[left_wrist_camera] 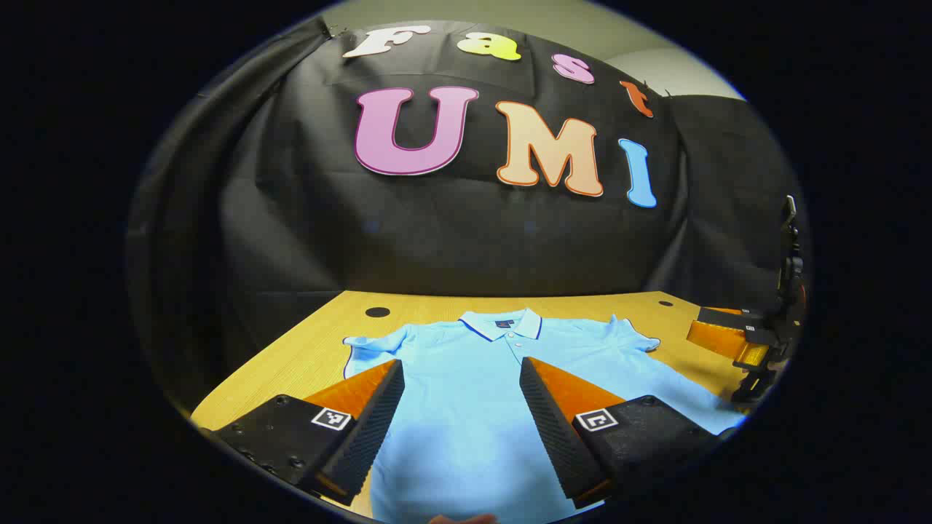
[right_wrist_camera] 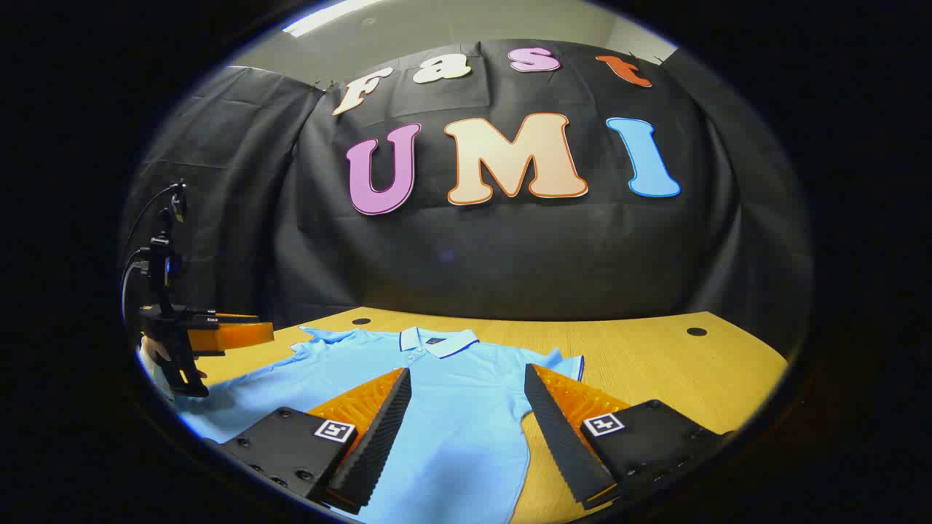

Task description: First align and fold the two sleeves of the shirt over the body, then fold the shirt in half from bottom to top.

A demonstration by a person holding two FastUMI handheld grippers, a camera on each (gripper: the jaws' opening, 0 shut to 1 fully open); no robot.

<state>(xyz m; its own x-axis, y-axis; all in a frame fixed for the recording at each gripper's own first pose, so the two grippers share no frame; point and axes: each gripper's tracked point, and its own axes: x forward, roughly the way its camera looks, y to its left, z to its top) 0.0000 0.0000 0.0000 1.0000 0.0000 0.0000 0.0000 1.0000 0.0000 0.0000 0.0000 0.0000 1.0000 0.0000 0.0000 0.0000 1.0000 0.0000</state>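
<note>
Shirt (left_wrist_camera: 466,393): light blue polo with a dark-trimmed collar (left_wrist_camera: 502,324), lying flat and face up on the wooden table (left_wrist_camera: 306,349), collar toward the black cloth wall (left_wrist_camera: 437,240). Both short sleeves lie spread out to the sides of the body, not folded over it; the lower part runs toward the near edge, unfolded.

Left gripper (left_wrist_camera: 462,378): held above the shirt, over its chest below the collar. Fingers set wide apart with blue cloth showing between them; nothing held. In the right gripper view the same tool (right_wrist_camera: 247,336) hangs over the shirt's far sleeve side, with a hand (right_wrist_camera: 156,353) on its grip.

Right gripper (right_wrist_camera: 466,389): held above the shirt, over the side nearest the sleeve (right_wrist_camera: 564,360) with the striped cuff. Fingers likewise spread, pinching nothing, one over cloth and the other over the shirt's edge and bare wood. In the left gripper view it (left_wrist_camera: 728,338) sits beyond the shirt's sleeve.

Table: two small dark round holes (right_wrist_camera: 697,331) near the wall-side edge, beyond the collar.
</note>
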